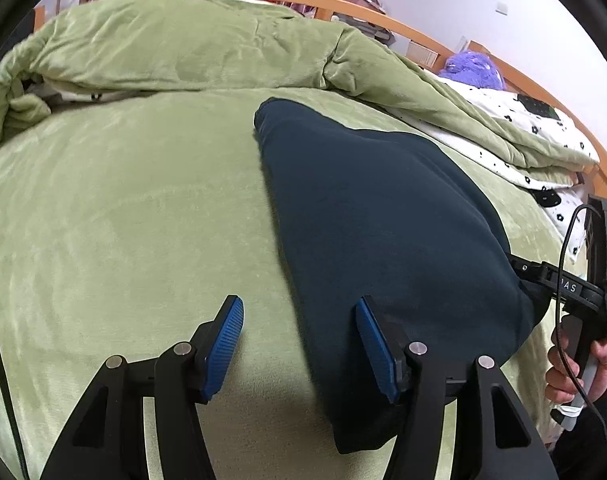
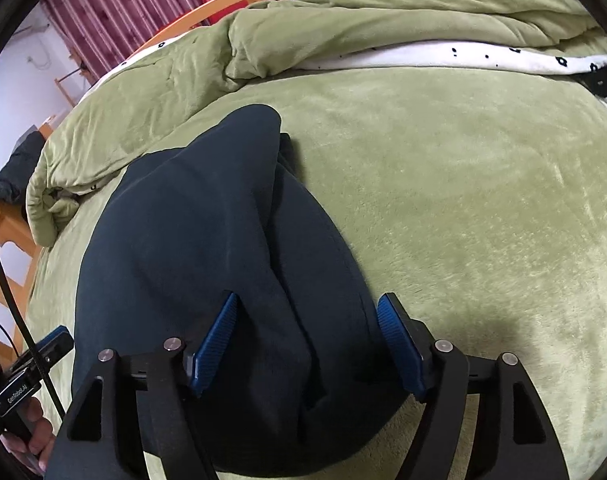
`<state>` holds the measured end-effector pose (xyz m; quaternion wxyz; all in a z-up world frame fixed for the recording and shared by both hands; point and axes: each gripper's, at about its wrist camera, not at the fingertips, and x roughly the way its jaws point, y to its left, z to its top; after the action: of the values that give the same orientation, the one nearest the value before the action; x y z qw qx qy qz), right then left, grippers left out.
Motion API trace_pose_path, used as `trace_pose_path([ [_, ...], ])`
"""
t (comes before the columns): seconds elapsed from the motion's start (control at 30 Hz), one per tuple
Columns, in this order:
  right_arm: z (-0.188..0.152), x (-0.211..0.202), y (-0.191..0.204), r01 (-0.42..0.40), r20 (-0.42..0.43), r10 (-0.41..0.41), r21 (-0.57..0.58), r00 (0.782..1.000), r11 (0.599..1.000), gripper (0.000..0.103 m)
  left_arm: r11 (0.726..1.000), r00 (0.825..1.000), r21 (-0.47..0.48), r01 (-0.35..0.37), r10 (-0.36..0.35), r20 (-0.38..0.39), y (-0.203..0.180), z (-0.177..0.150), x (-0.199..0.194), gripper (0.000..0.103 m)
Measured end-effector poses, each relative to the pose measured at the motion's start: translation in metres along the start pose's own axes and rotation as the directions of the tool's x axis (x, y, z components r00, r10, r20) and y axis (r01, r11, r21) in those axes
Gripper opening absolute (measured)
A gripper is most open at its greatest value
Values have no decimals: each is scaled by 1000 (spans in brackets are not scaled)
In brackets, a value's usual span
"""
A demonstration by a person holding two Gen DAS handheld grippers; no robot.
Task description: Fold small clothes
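Observation:
A dark navy garment (image 1: 383, 216) lies folded lengthwise on the green blanket (image 1: 123, 220), its narrow end pointing away from me. My left gripper (image 1: 299, 304) hovers open at the garment's near left edge. Its right pad (image 1: 373, 344) is over the cloth and its left pad (image 1: 225, 348) over bare blanket. In the right wrist view the same garment (image 2: 207, 232) shows a long crease down its middle. My right gripper (image 2: 309, 298) stands open astride its near end, and neither pad presses the cloth.
A bunched green quilt (image 1: 183, 48) and a white flower-printed sheet (image 1: 515, 120) lie along the far side. Behind them are a purple plush toy (image 1: 471, 68) and the wooden bed frame (image 1: 383, 12). A hand (image 1: 571, 368) grips the right tool's handle.

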<state>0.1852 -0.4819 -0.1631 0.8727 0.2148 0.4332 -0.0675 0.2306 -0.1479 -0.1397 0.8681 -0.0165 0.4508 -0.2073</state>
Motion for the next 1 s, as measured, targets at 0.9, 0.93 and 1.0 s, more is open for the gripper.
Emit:
trace_pose_path([
  [0.9, -1, 8, 5, -1, -30, -3, -140, 1000, 990, 71, 991, 988, -56, 121, -126, -85, -6, 2, 44, 57],
  [0.93, -2, 7, 5, -1, -35, -4, -139, 999, 990, 71, 990, 987, -58, 127, -132, -89, -6, 1, 44, 57],
  [1.0, -5, 4, 2, -6, -45, 0, -135, 999, 991, 71, 989, 985, -65, 135, -141, -95, -7, -3, 45, 57],
])
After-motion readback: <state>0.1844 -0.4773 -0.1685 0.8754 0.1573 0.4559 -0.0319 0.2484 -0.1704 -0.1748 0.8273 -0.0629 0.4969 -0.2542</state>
